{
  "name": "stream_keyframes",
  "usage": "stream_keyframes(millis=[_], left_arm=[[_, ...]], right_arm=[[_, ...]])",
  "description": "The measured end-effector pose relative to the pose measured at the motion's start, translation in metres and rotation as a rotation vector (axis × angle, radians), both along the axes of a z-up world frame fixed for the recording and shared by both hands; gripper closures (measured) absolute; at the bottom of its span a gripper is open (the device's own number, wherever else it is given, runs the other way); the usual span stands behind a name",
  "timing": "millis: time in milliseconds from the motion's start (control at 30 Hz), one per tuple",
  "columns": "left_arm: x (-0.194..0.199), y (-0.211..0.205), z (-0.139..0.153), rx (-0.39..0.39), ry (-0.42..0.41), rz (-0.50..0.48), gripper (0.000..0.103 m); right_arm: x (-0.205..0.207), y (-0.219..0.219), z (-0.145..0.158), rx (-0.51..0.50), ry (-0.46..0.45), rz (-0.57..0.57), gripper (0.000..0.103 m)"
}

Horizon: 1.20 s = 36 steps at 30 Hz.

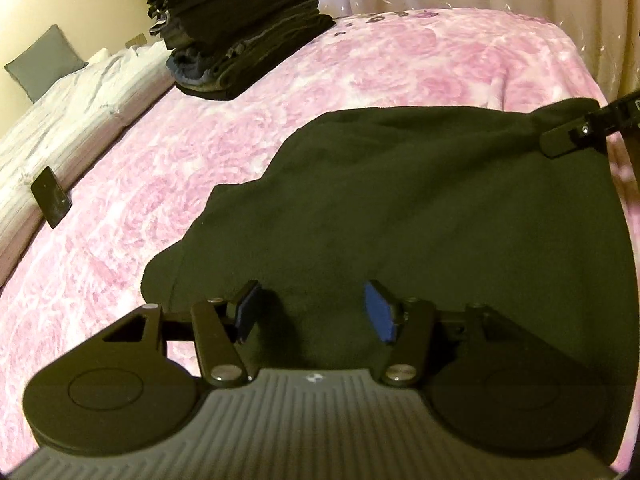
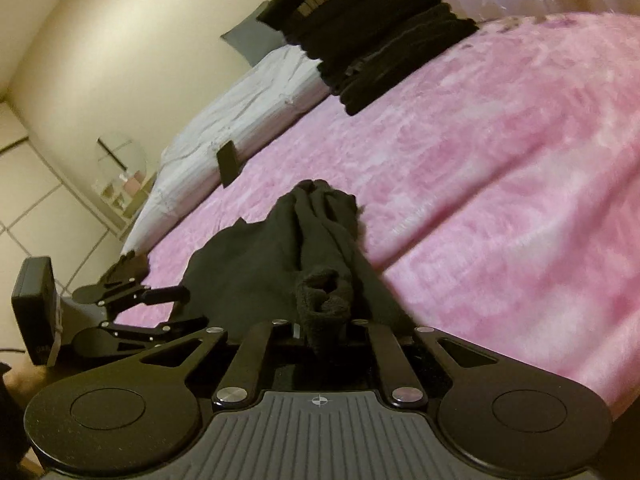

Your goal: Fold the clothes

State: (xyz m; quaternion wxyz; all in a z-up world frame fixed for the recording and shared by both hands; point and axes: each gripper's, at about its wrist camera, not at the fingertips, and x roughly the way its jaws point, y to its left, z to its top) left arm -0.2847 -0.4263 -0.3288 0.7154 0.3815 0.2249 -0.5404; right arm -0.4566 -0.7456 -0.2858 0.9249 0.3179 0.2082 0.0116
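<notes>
A dark garment (image 1: pixel 420 208) lies spread on the pink blanket (image 1: pixel 380 68). My left gripper (image 1: pixel 314 312) hovers over its near edge, open, its blue pads (image 1: pixel 380 318) wide apart with nothing between them. My right gripper (image 1: pixel 560 142) pinches the garment's far right corner. In the right wrist view that gripper (image 2: pixel 324 320) is shut on a bunched fold of the dark garment (image 2: pixel 320 240), which hides its fingertips. The left gripper (image 2: pixel 176 308) shows at the left there, open, beside the cloth's edge.
A tall stack of folded dark clothes (image 1: pixel 240 28) stands at the blanket's far left. A black phone (image 1: pixel 50 196) lies at the blanket's left edge, next to white bedding (image 1: pixel 72 100) and a grey pillow (image 1: pixel 40 62). A round mirror (image 2: pixel 122 156) and tiled floor lie beyond.
</notes>
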Motion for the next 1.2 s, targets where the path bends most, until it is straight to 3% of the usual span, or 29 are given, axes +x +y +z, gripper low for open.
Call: stream_keyframes(millis=[133,167,267,367,600,667,767,867,933,1033,1133,1200], left_arm=[[-0.008,0.003,0.003,-0.067,-0.044,0.012,0.05],[-0.009,0.004,0.003,-0.081,-0.045,0.016,0.051],[-0.009,0.0,-0.007,-0.034,-0.048,0.004,0.051],[-0.005,-0.001,-0.007,-0.031,-0.014,0.027,0.051],[-0.006,-0.003,-0.007,-0.042,-0.02,0.04,0.051],[-0.003,-0.005,-0.009,-0.051,-0.001,0.059,0.05],[0.001,-0.007,-0.009,-0.057,0.027,0.075,0.05],[0.003,-0.002,-0.001,-0.067,0.033,0.078,0.05],[0.006,0.006,0.007,-0.087,0.033,0.088,0.051],[0.02,0.023,0.022,-0.146,0.052,0.158,0.051],[0.041,0.032,0.022,-0.163,0.092,0.226,0.05],[0.052,0.029,0.013,-0.141,0.099,0.246,0.05]], right_arm=[[-0.009,0.005,0.018,-0.08,-0.098,0.026,0.097],[-0.01,0.006,0.012,-0.089,-0.069,0.016,0.097],[-0.007,-0.005,-0.027,0.007,0.121,-0.023,0.097],[-0.014,-0.006,-0.027,0.013,0.098,-0.045,0.097],[-0.011,-0.001,-0.006,-0.031,0.025,-0.051,0.098],[-0.008,-0.005,-0.011,-0.038,0.043,-0.063,0.098],[-0.003,-0.016,-0.03,0.036,0.114,-0.074,0.097],[-0.009,-0.013,-0.016,-0.029,0.1,-0.062,0.095],[-0.014,-0.013,-0.007,-0.067,0.096,-0.077,0.082],[-0.02,-0.017,0.013,-0.182,0.066,-0.138,0.081],[0.002,-0.025,0.033,-0.21,0.035,-0.106,0.081],[0.038,-0.022,0.047,-0.269,0.044,-0.012,0.081]])
